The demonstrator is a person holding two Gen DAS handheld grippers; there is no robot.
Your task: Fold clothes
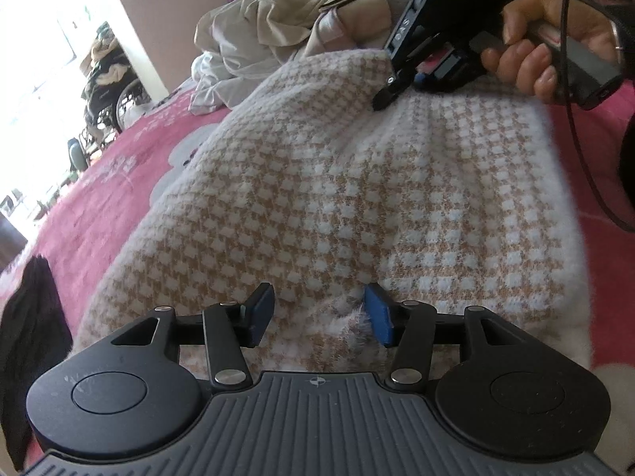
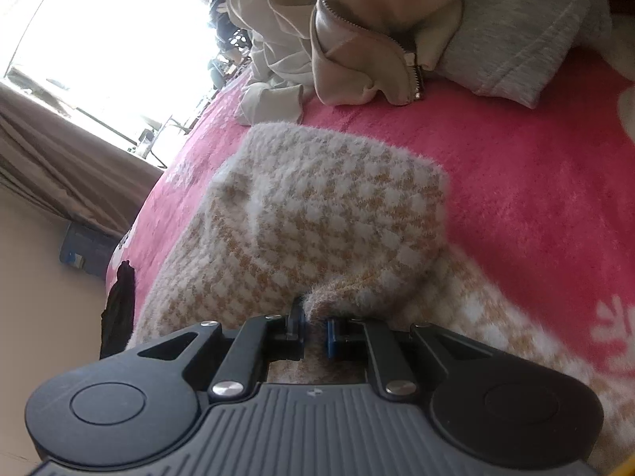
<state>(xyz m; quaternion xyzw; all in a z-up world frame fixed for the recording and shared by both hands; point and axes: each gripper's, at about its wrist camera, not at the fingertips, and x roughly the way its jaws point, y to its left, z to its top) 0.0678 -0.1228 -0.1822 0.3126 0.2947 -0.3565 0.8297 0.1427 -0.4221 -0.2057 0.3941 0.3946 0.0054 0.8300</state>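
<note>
A fuzzy white-and-tan houndstooth sweater [image 1: 317, 198] lies spread on a pink blanket [image 1: 99, 206]. In the left wrist view my left gripper [image 1: 319, 313] hangs low over the sweater's near edge with its jaws apart. A small tuft of the knit stands beside its right blue pad [image 1: 377, 313]. At the sweater's far edge a hand [image 1: 532, 59] holds my right gripper [image 1: 381, 100]. The right wrist view shows that gripper [image 2: 315, 325] with its blue pads nearly together, pinching a raised fold of the sweater [image 2: 329, 214].
A heap of beige and grey clothes [image 2: 357, 39] with a zipped jacket lies past the sweater. A black garment [image 1: 31, 341] sits at the blanket's left edge. A black cable [image 1: 571, 119] hangs by the right hand. A bright window [image 2: 99, 39] is on the left.
</note>
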